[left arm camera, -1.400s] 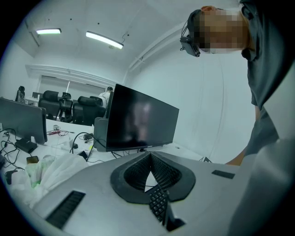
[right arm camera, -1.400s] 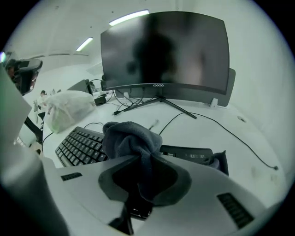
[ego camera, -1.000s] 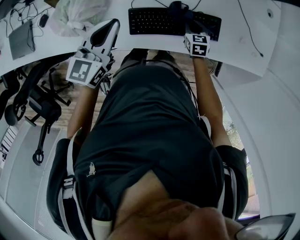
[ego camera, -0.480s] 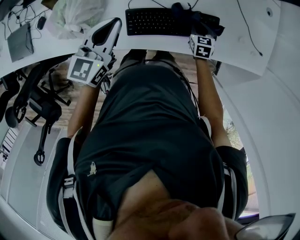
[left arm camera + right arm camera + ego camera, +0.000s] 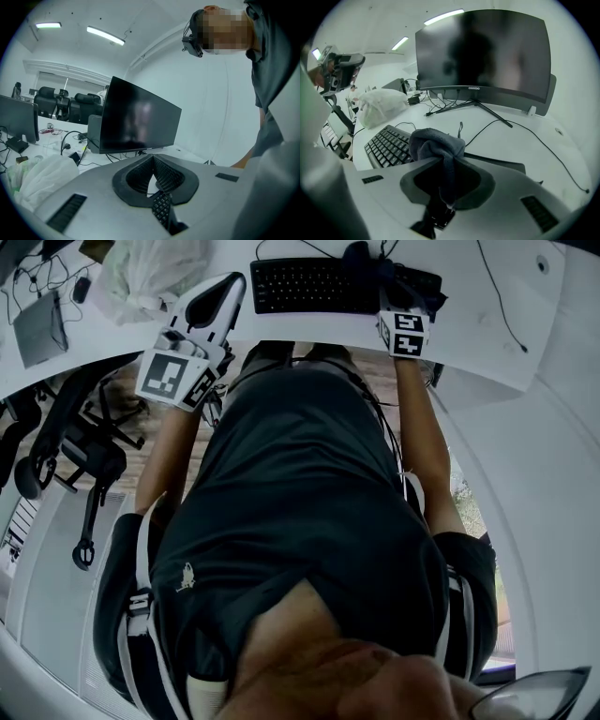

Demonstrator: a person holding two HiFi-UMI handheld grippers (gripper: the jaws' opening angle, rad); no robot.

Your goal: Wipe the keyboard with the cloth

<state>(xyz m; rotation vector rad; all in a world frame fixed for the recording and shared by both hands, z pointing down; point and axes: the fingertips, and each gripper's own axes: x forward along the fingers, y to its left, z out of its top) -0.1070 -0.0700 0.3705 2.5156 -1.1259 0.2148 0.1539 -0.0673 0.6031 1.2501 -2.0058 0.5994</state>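
Nearest the head camera, the person's dark shirt (image 5: 309, 521) fills the middle of the picture and hides the near edge of the bench (image 5: 487, 324) in front of them. An office chair (image 5: 80, 451) stands on the floor off the bench's left end, partly cut off by the picture's edge.

The left gripper (image 5: 152, 158) is over the near edge of the bench, left of the keyboard (image 5: 305, 285). Its 2 jaws are pressed together at the tips with nothing between them. Only a sliver of keys shows through the gap below the jaws. Whether this gripper touches the bench cannot be made out.

The right gripper (image 5: 440, 161) is clamped on the dark cloth (image 5: 437, 146). The cloth bunches up over the jaw tips and hides them, and a strip of it hangs down between the jaws. In the head view the cloth sits on the right part of the keyboard, covering the keys there.

The keyboard lies along the near edge, about mid-bench, and its right end is hidden behind the cloth and the gripper. A pale plastic bag (image 5: 150, 273) sits toward the far left corner, with a flat grey device (image 5: 39, 322) at the left edge beyond it. Near the far edge stands a curved monitor (image 5: 487, 51), its screen dark with only a blurred reflection. A thin cable (image 5: 534, 140) runs across the bench toward the right edge.
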